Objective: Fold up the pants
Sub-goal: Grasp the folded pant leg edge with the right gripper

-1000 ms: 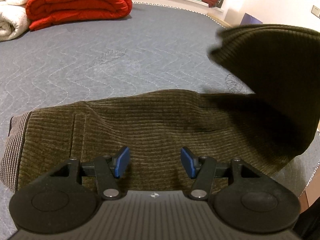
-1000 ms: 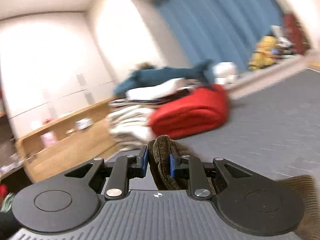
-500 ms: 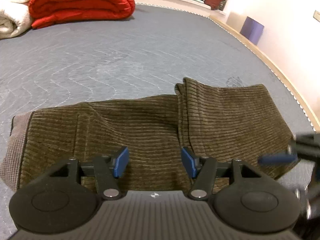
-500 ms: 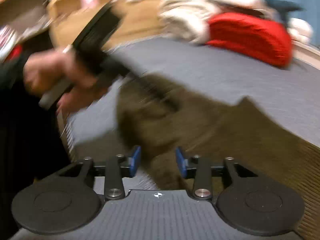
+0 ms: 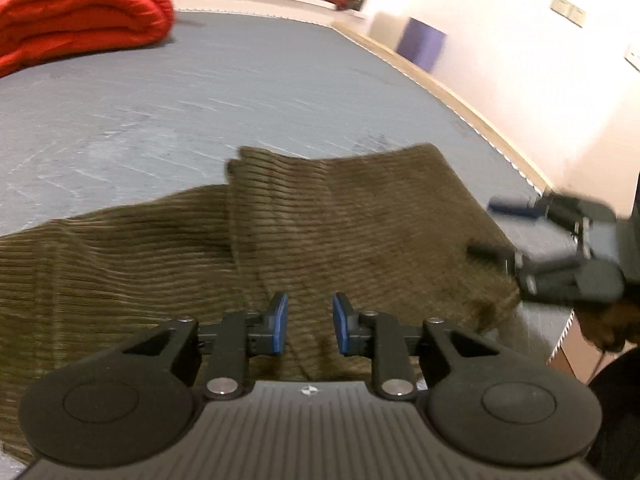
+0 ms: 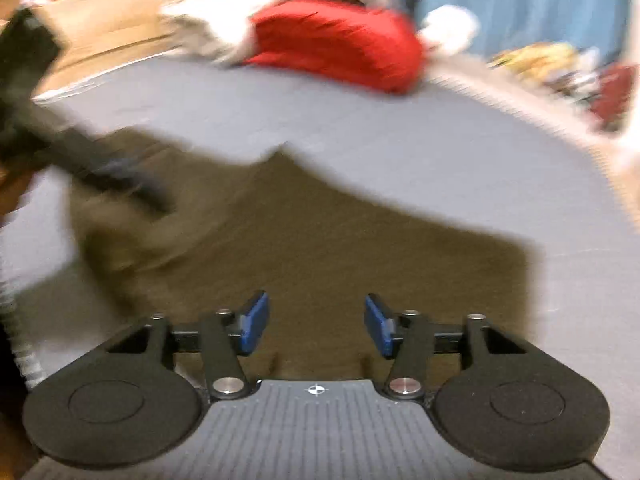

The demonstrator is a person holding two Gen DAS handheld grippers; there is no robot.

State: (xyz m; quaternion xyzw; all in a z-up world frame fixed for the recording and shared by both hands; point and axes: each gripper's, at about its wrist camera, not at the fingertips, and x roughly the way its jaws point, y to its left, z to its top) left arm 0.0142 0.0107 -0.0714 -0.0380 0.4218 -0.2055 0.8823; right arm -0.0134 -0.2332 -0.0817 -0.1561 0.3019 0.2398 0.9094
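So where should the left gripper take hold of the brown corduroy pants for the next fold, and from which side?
Probably the layered fold edge of the pants, where the doubled leg ends on the mattress. Come at it from the single-layer side, low and level: the raised lip there gives the left gripper something to pinch.

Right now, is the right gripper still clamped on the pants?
Apart. The right wrist view shows the right gripper with jaws spread, having just been opening, blue pads clear of the pants lying below.
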